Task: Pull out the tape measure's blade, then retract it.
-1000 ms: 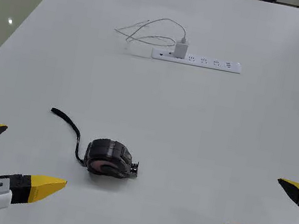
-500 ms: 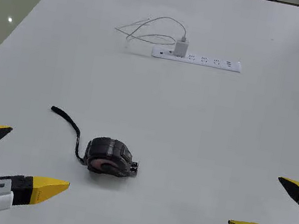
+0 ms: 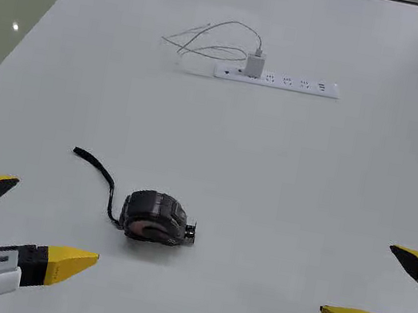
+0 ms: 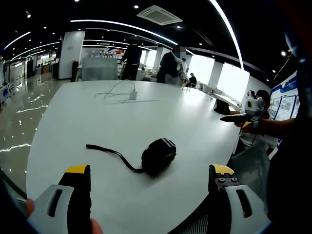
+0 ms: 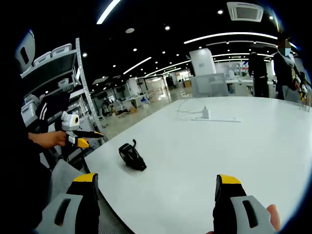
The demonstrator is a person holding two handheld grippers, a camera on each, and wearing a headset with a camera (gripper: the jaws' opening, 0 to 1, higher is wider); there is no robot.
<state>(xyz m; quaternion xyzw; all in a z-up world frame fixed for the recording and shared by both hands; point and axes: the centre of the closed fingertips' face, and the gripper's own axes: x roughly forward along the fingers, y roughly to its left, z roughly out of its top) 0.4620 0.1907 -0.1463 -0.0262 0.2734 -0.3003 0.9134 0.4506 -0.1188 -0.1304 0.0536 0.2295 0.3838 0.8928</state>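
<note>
A black tape measure (image 3: 154,216) lies on the white table (image 3: 273,160), its blade hook facing right and a black wrist strap (image 3: 97,171) trailing off to the left. The left gripper view has the tape measure (image 4: 158,155) ahead of the jaws, and the right gripper view has the tape measure (image 5: 132,156) to the left. My left gripper (image 3: 40,220) is open at the lower left, short of the tape measure. My right gripper (image 3: 384,289) is open at the lower right, well apart from it. Both hold nothing.
A white power strip (image 3: 277,80) with a plugged charger (image 3: 254,65) and a looped white cable (image 3: 209,41) lies at the far middle of the table. The table's left edge drops to a shiny floor (image 3: 17,1). People stand beyond the table (image 4: 131,61).
The left gripper has crept slightly toward the tape measure. The tape measure and the right gripper have stayed put.
</note>
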